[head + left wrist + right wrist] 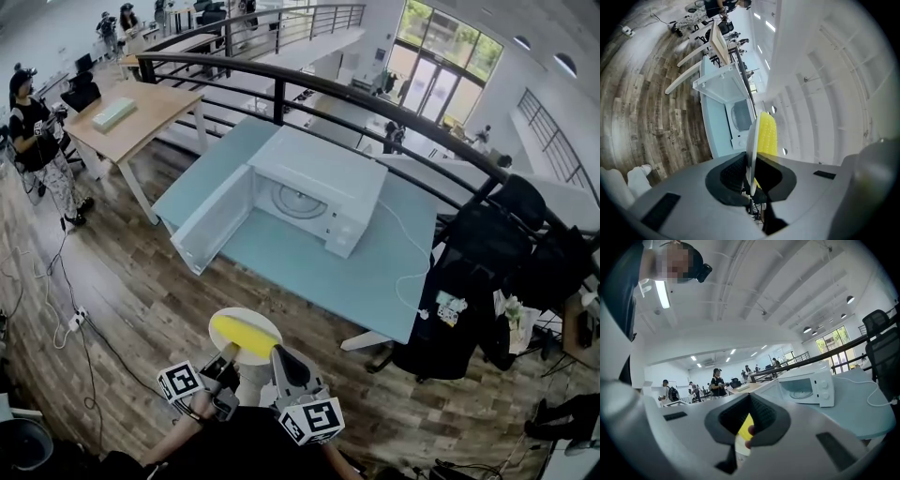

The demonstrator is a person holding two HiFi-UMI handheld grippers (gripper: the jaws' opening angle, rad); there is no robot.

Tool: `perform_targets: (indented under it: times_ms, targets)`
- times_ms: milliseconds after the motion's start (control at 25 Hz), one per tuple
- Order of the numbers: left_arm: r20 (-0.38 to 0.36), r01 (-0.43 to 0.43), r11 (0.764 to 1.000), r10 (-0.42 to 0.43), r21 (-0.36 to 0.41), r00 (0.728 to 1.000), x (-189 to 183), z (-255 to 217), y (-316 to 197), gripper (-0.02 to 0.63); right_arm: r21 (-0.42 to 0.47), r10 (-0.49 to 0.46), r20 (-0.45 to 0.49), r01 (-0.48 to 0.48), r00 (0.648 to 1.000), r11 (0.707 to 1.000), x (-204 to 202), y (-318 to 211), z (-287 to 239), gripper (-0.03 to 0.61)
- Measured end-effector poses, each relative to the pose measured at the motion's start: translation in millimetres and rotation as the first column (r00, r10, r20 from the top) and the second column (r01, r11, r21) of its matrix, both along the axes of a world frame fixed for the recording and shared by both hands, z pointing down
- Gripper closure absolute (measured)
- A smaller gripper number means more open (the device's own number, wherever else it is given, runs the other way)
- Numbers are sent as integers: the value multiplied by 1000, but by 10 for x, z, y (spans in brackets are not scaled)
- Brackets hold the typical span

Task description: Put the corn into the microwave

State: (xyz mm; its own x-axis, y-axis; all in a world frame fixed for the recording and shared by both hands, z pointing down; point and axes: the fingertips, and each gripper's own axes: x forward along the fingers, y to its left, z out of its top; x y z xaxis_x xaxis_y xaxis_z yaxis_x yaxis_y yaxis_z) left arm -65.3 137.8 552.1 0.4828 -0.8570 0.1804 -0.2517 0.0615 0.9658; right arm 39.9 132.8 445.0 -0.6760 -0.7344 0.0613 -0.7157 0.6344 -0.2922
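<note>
Ahead: boxy white microwave (314, 192) stood door-open on smooth pale bench (375, 272).
Jaws: left gripper (230, 351), right gripper (277, 352) clenched on round plate (246, 314) bearing corn (246, 337).

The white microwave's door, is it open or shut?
Open. The white microwave has its door swung out sideways, and the round turntable inside shows.

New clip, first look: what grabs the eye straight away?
A yellow corn cob lies on a white plate low in the head view, with the left gripper and right gripper each clamped on its rim. Ahead, a white microwave stands on a pale blue table, door swung open.
</note>
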Motion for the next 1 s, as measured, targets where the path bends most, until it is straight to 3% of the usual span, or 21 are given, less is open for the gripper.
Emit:
perform_targets:
  times_ms: [360,1000]
  targets:
    - [6,53,998,-53,-18,999,154,20,-450,581,-19,-7,15,7,1000,1000,266,-497,39,570]
    - [25,60,998,-59,-24,998,334,-21,-780,581,-44,42,53,-39,998,998,634,-748,80,570]
